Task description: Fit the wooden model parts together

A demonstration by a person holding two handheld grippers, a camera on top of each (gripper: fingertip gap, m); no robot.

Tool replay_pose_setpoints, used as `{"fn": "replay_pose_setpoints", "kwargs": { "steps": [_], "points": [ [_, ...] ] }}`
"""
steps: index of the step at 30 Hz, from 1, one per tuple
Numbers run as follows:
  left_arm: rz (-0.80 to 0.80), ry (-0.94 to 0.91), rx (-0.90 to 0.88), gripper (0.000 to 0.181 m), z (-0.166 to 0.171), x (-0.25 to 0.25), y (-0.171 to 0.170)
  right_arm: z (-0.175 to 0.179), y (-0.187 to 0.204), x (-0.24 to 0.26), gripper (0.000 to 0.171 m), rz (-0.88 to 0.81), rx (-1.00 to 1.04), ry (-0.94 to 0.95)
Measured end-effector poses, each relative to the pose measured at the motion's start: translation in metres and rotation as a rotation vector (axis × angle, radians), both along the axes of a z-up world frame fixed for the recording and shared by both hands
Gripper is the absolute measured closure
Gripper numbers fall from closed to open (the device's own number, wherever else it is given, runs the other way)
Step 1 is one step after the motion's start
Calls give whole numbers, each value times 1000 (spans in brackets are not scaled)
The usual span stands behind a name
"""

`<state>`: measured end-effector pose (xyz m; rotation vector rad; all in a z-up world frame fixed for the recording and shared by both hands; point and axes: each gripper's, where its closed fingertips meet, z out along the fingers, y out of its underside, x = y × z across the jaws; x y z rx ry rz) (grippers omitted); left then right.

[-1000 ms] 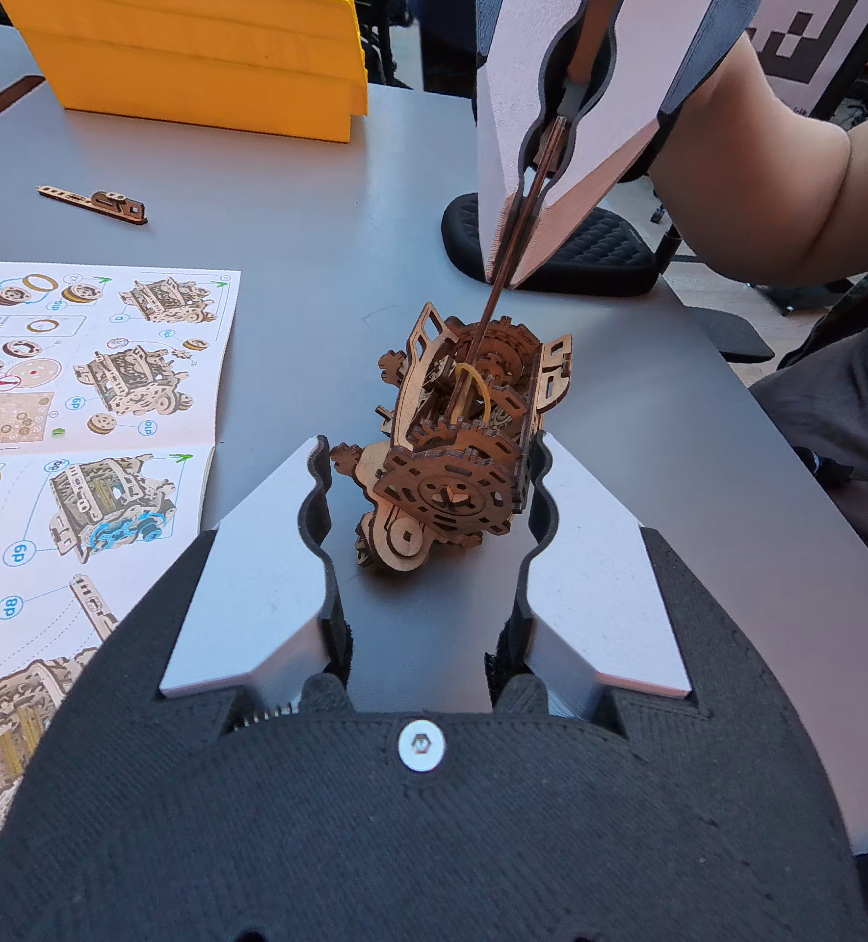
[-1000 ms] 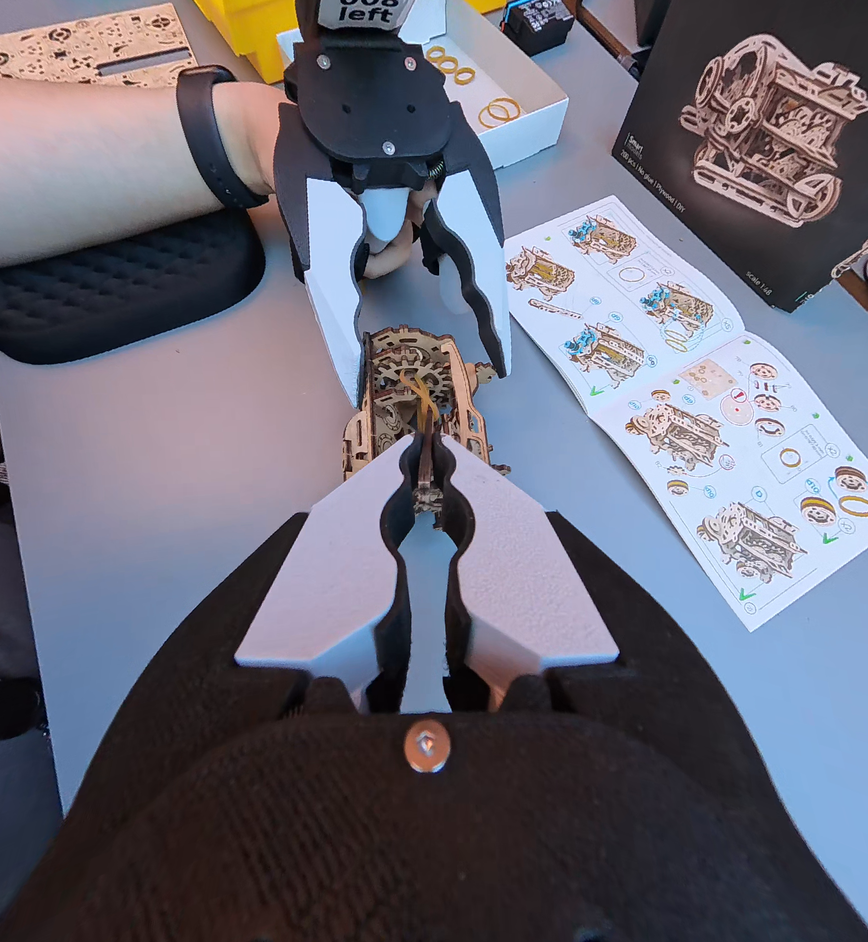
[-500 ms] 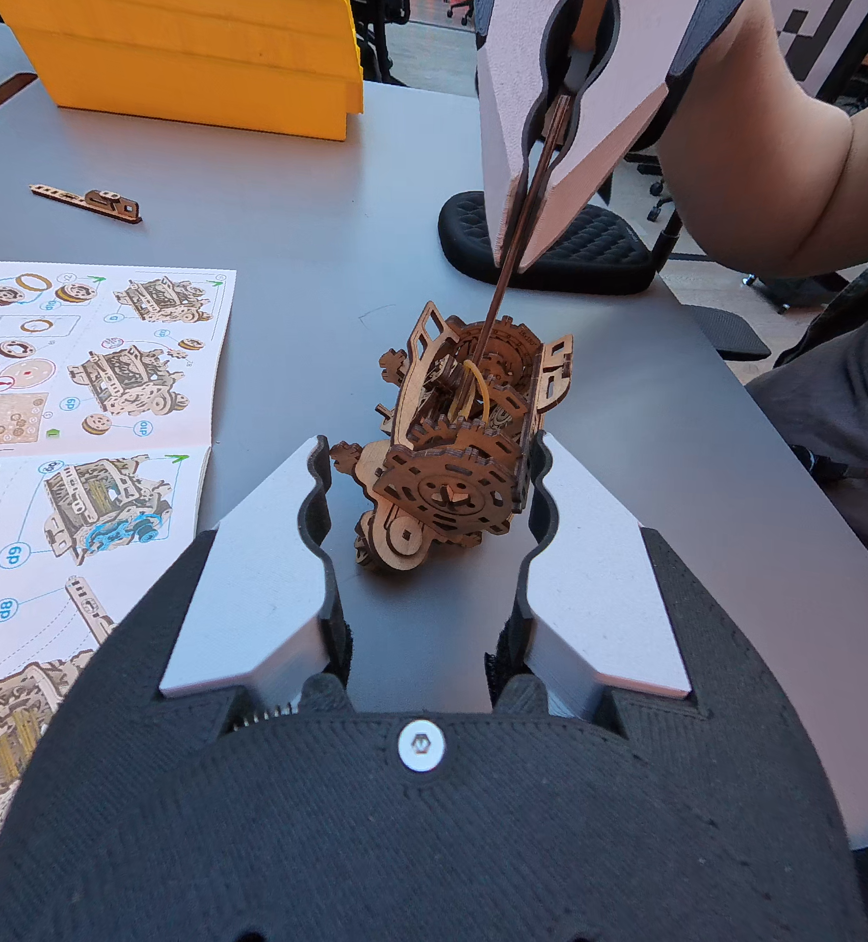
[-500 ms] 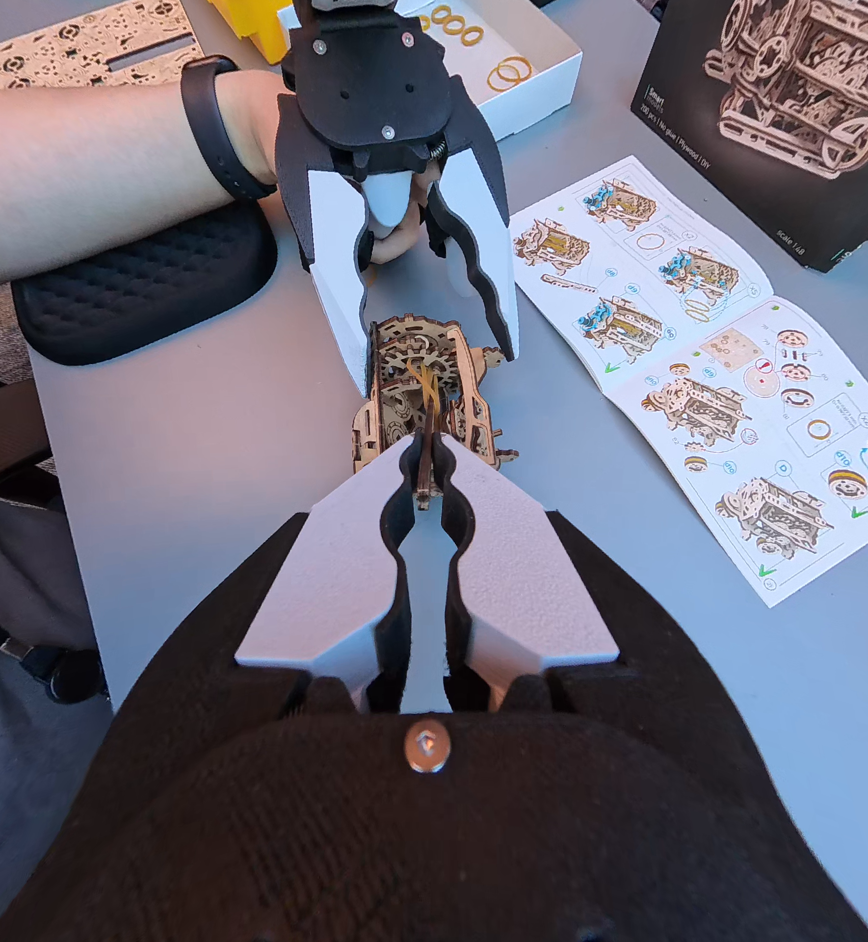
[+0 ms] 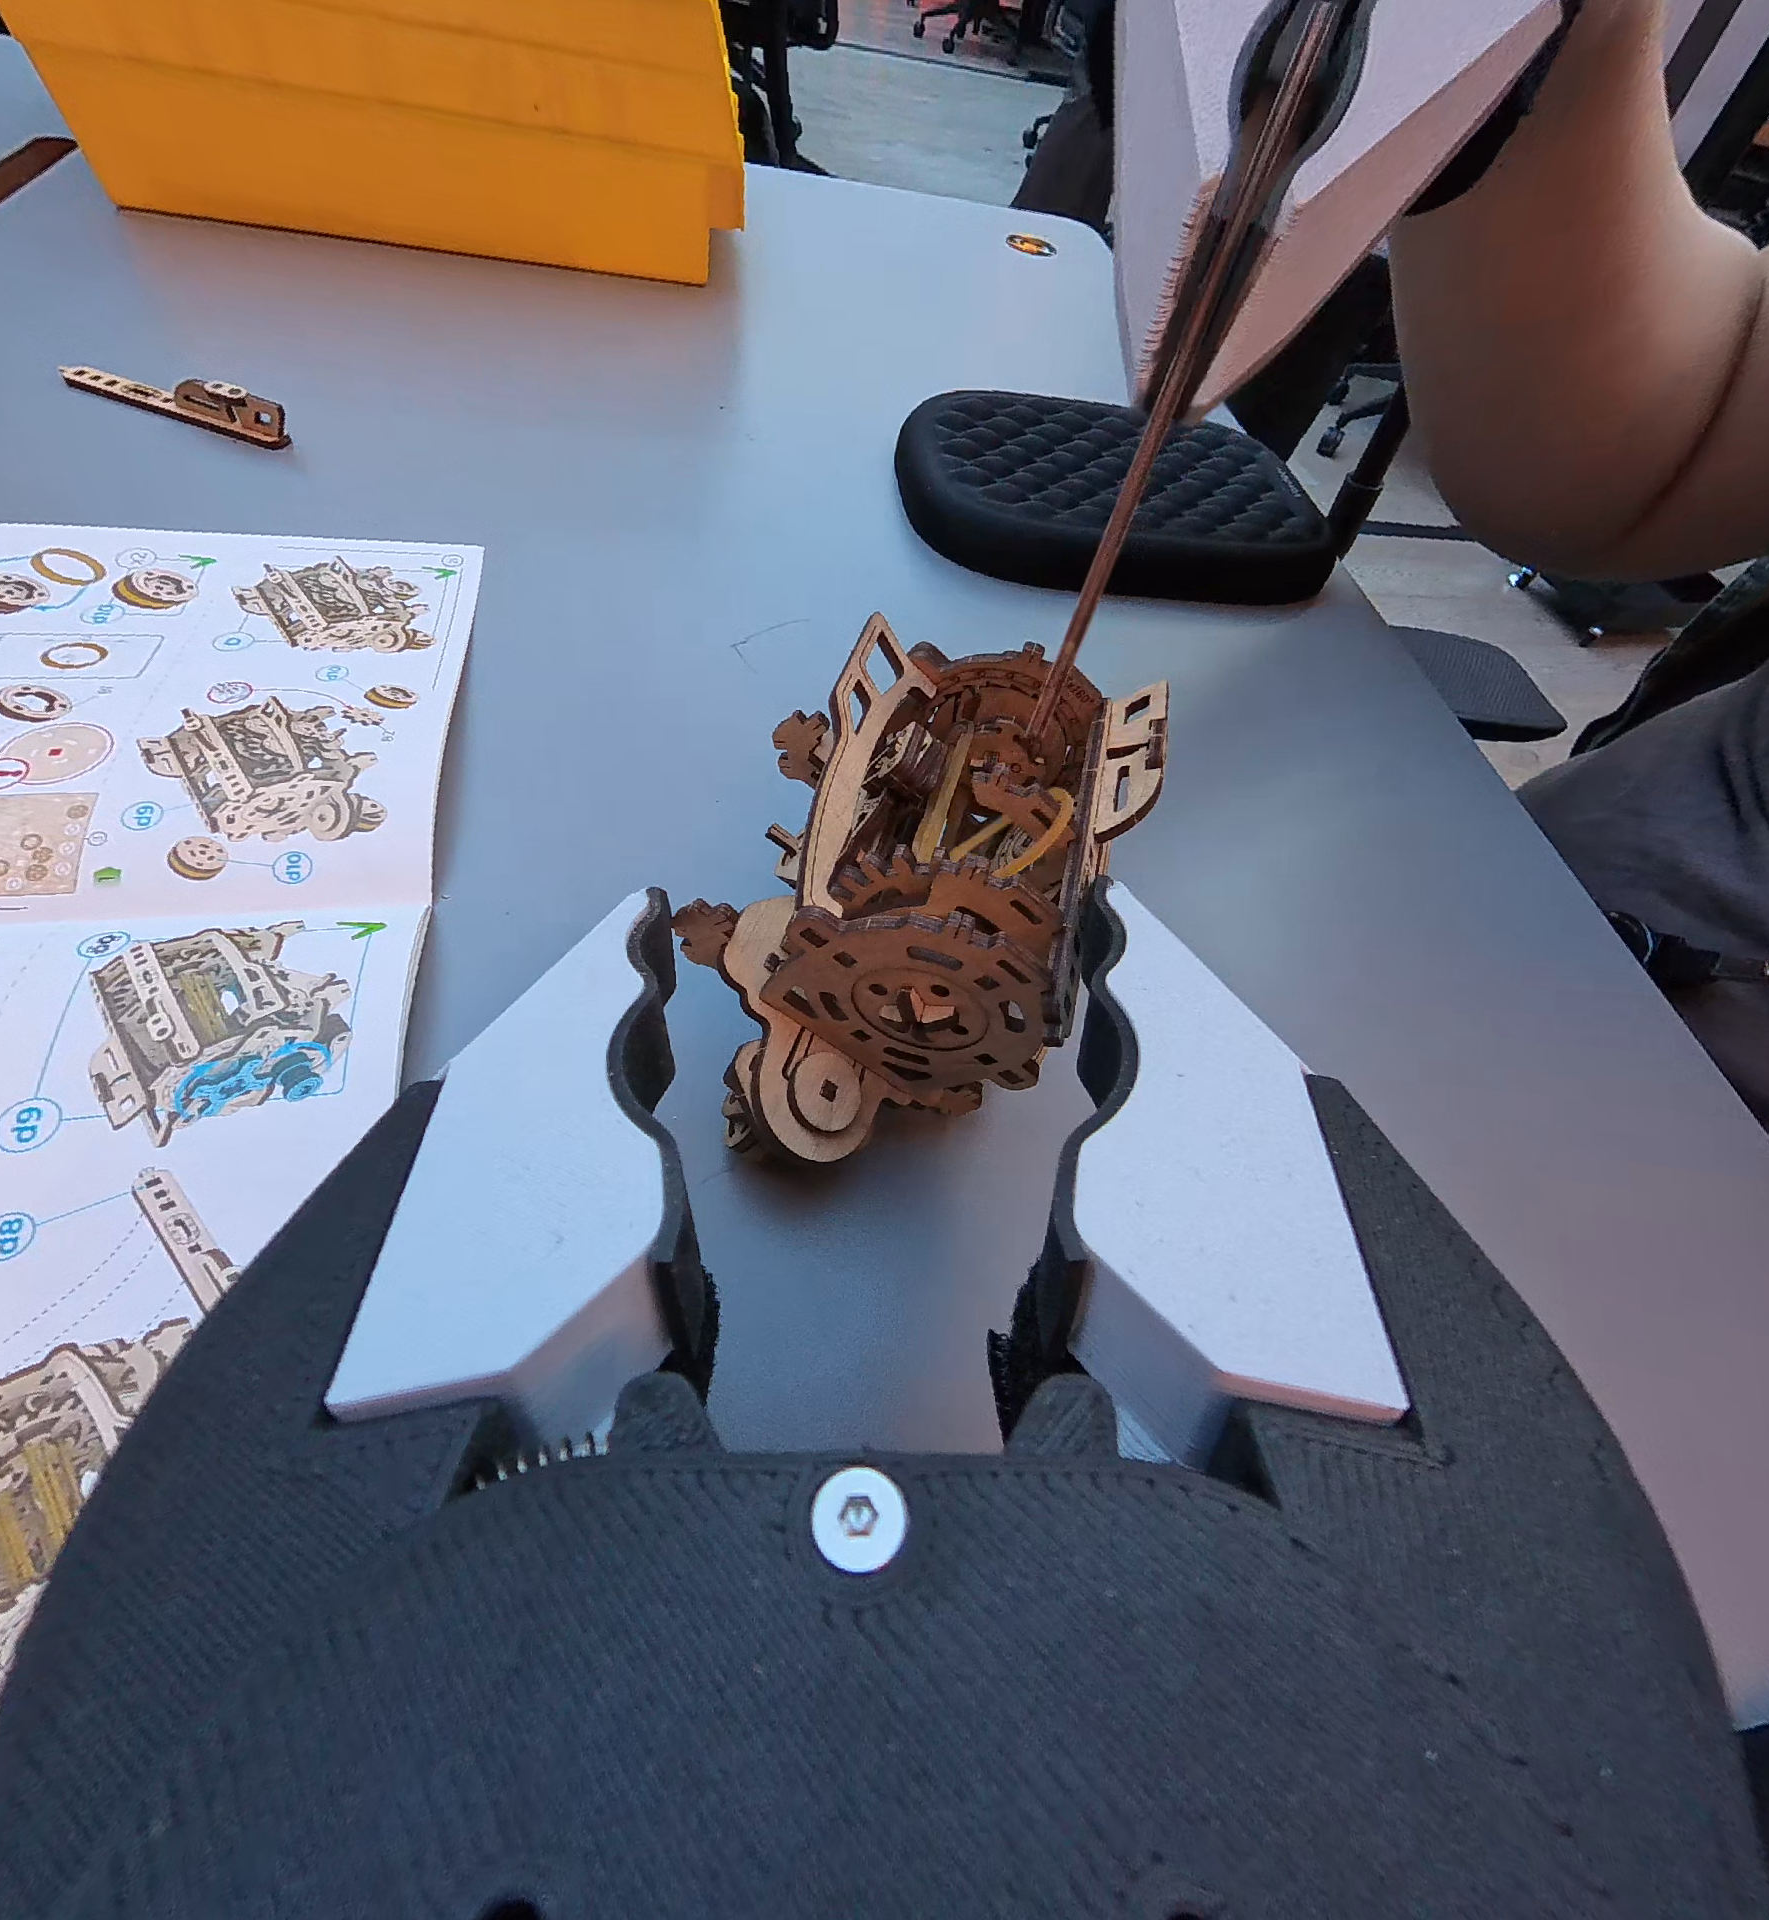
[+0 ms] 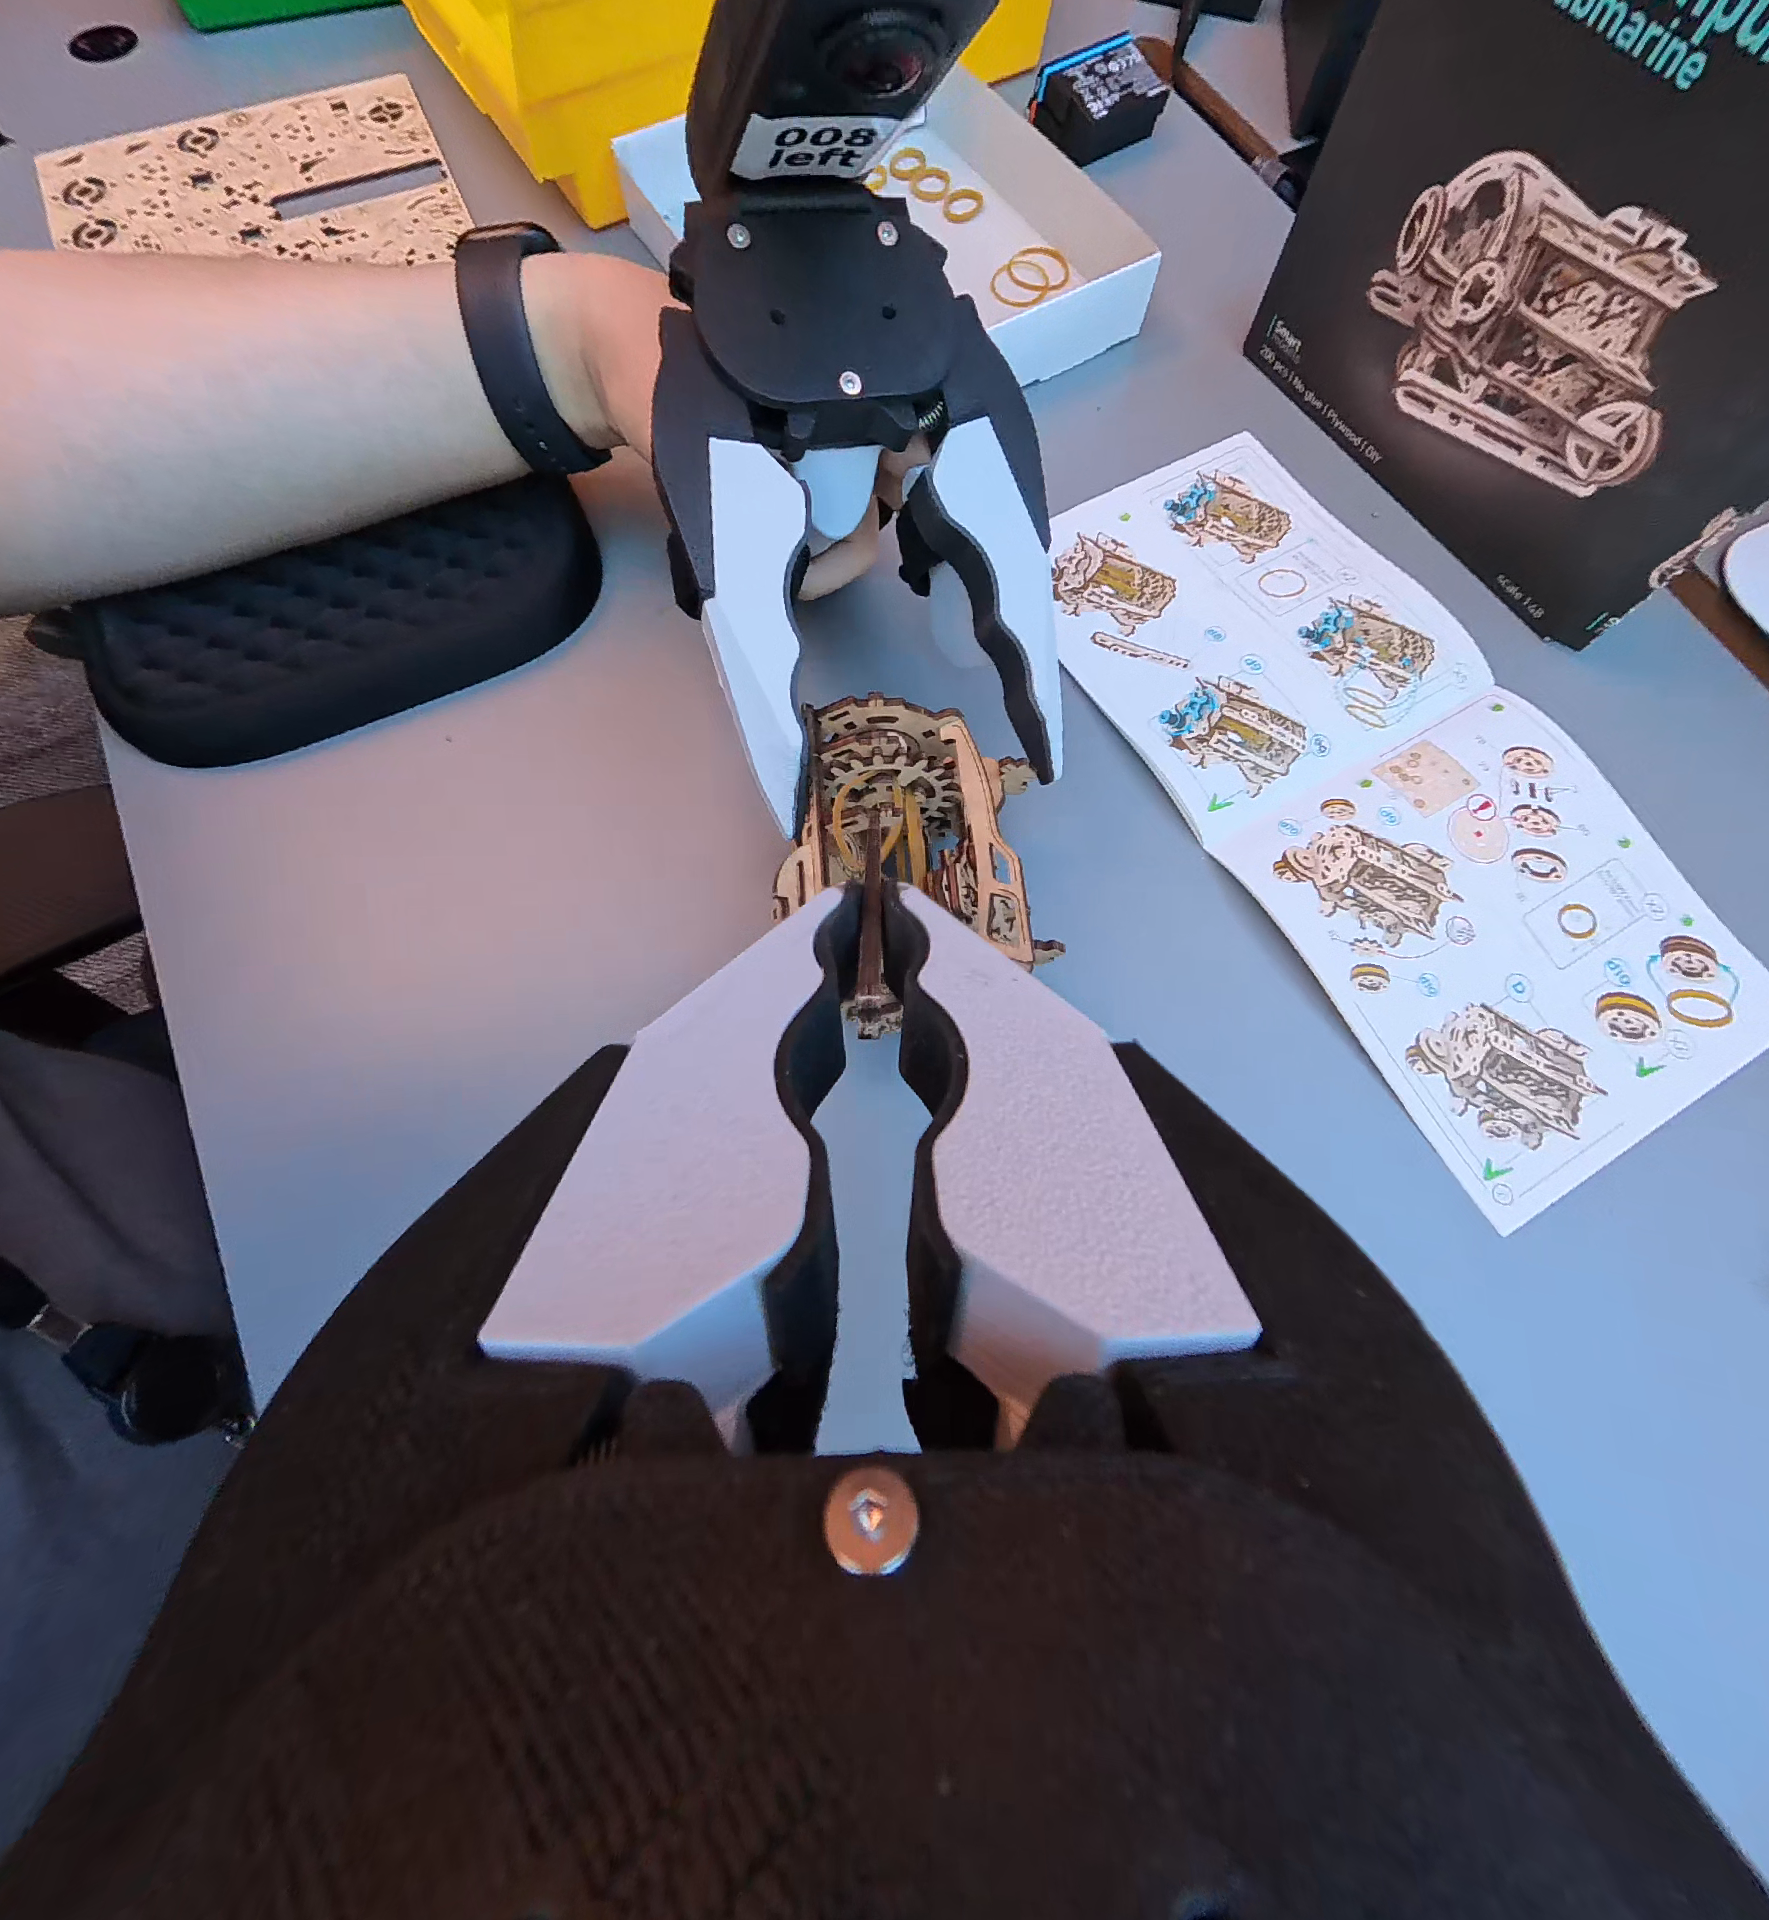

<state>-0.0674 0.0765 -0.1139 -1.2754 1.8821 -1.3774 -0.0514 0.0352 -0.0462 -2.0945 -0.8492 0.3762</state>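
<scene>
The wooden model (image 5: 937,883) lies tilted on the grey table (image 5: 589,468), just beyond the fingertips of the left gripper (image 5: 880,914). The left gripper stands released, its jaws spread wide. Its right finger (image 5: 1186,1132) touches the model's side; the left finger (image 5: 547,1143) stands clear of it, with a gap.

The right gripper (image 6: 869,904) is clenched on a thin wooden stick (image 6: 869,935), gripped near its tips. In the left wrist view the stick (image 5: 1108,551) slants down from 1 o'clock, and its lower end sits inside the model's open top, among the gears. A yellow rubber band (image 5: 1005,831) is looped inside the frame, just beside the stick's end.

An instruction booklet (image 5: 184,779) lies open at 9 o'clock of the model in the left wrist view. A small loose wooden part (image 5: 184,400) lies at 11 o'clock, well apart. A yellow bin (image 5: 392,114) stands at the far edge, and a black wrist pad (image 5: 1098,499) lies at 1 o'clock.

In the right wrist view, a white tray (image 6: 1098,301) with rubber rings lies at 12 o'clock, and the dark kit box (image 6: 1545,312) stands at 2 o'clock.
</scene>
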Motion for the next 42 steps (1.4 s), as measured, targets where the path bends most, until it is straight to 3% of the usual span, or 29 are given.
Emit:
{"fn": "replay_pose_setpoints", "kwargs": {
  "steps": [4,11,23,42],
  "points": [
    [1,0,-1,103,0,0,0,5,-4,-6,170,19,20,1],
    [1,2,-3,103,0,0,0,-6,-5,-23,170,41,62,-207],
    [1,1,-1,103,0,0,1,-4,3,-20,171,-20,152,-364],
    [4,2,-2,103,0,-1,1,-8,11,-5,170,-39,69,-173]
  ]
}}
